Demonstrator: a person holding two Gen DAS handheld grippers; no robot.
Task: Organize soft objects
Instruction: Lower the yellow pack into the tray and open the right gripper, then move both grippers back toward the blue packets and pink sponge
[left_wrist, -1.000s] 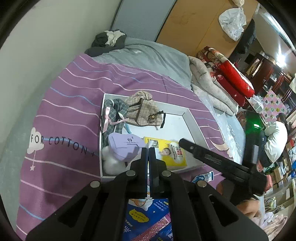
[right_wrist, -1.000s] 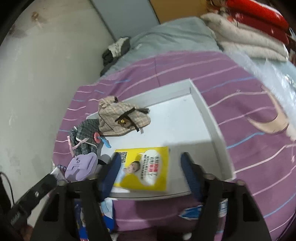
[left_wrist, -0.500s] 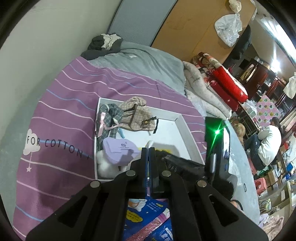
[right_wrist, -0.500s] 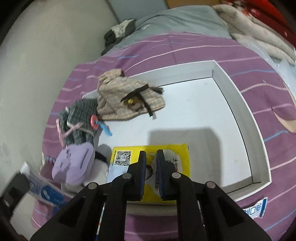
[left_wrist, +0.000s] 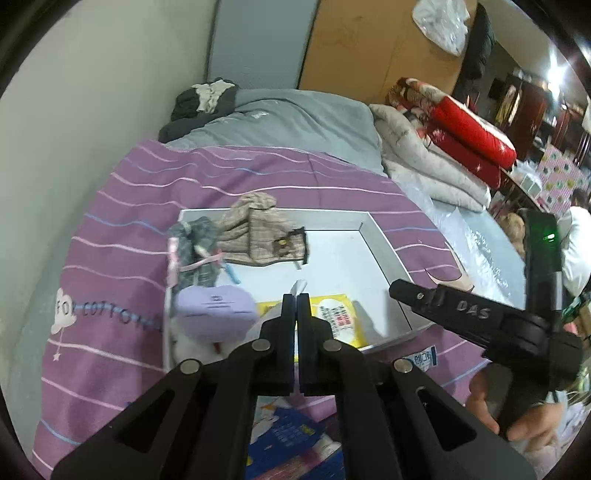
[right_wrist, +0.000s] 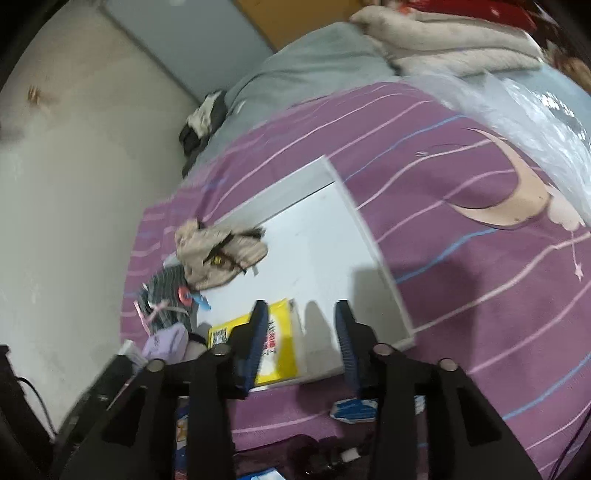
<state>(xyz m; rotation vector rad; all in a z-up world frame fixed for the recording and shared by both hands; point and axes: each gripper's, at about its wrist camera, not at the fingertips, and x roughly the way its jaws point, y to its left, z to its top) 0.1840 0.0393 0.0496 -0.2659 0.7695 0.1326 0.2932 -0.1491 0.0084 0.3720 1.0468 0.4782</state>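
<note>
Claws (left_wrist: 296, 301) (right_wrist: 301, 317) hover above white tray (right_wrist: 384, 266).

A bed (left_wrist: 258, 173) with a purple striped cover carries a shallow white tray (left_wrist: 388, 251), with a grey blanket (left_wrist: 295, 118) behind it.

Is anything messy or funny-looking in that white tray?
Yes. The beige plaid cloth is crumpled and flops onto the white tray's far rim. The dark plaid cloth spills over the left rim. A flat yellow packet, not a soft thing, lies inside too.
</note>
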